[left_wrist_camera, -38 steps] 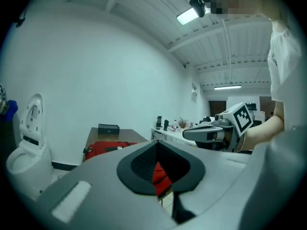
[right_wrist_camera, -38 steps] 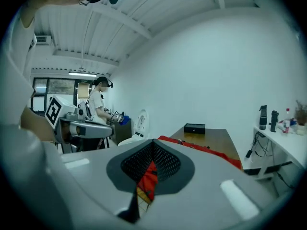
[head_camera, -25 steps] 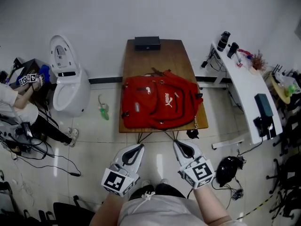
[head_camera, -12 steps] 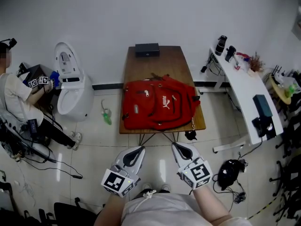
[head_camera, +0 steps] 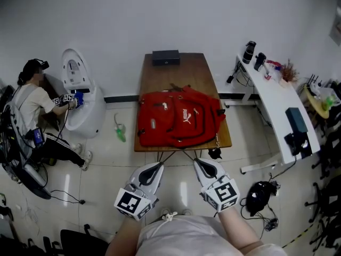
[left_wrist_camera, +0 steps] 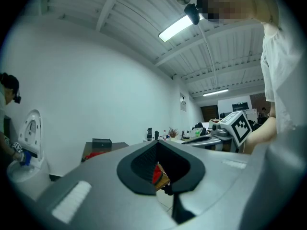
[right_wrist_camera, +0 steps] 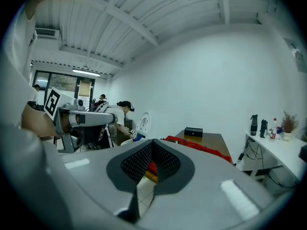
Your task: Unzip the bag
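Note:
A red backpack [head_camera: 181, 117] lies flat on the near half of a brown wooden table [head_camera: 176, 71], with straps hanging over the front edge. Both grippers hover above the floor in front of the table, well short of the bag. My left gripper [head_camera: 158, 166] points at the table's front left, jaws together and holding nothing. My right gripper [head_camera: 199, 162] points at the front right, also shut and holding nothing. In the left gripper view a sliver of the red bag [left_wrist_camera: 156, 175] shows past the left gripper [left_wrist_camera: 157, 143]. In the right gripper view the bag [right_wrist_camera: 201, 146] lies beyond the right gripper [right_wrist_camera: 152, 141].
A black box [head_camera: 165, 56] sits at the table's far end. A white desk [head_camera: 277, 97] with bottles stands to the right, a black bag [head_camera: 259, 191] on the floor near it. At left a person [head_camera: 32, 105] works at a white toilet-shaped unit [head_camera: 80, 97]. Cables cross the floor.
The person at left has moved into view and reached the white unit. The head view has shifted slightly. Both grippers stay shut in nearly the same place before the table.

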A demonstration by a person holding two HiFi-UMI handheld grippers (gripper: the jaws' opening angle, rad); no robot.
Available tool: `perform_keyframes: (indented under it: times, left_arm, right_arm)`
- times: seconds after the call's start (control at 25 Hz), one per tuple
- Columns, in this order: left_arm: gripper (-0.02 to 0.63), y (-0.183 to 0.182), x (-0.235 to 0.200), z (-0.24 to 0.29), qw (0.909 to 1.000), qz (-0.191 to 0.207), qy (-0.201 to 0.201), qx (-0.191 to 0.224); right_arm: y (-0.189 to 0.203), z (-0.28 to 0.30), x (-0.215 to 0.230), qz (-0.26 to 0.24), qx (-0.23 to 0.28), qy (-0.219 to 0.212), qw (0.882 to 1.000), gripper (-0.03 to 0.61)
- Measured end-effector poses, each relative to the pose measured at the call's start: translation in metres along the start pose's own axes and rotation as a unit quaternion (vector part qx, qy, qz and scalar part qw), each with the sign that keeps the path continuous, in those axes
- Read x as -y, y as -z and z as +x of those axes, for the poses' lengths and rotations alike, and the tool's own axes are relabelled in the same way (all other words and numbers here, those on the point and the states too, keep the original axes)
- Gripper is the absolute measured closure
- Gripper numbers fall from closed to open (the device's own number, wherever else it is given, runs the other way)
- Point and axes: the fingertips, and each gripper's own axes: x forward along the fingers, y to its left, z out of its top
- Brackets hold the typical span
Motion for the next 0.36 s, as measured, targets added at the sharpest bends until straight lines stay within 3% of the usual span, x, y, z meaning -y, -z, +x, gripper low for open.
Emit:
perform_keyframes:
  times: [0.36]
  left_arm:
    - [0.606, -0.0042, -0.0085, 0.0002, 0.9999, 0.009, -0.006, 0.005]
  right_arm:
    - [-0.0037, 0.0018, 0.0000, -0.001, 0.005, -0.001, 1.000, 0.574]
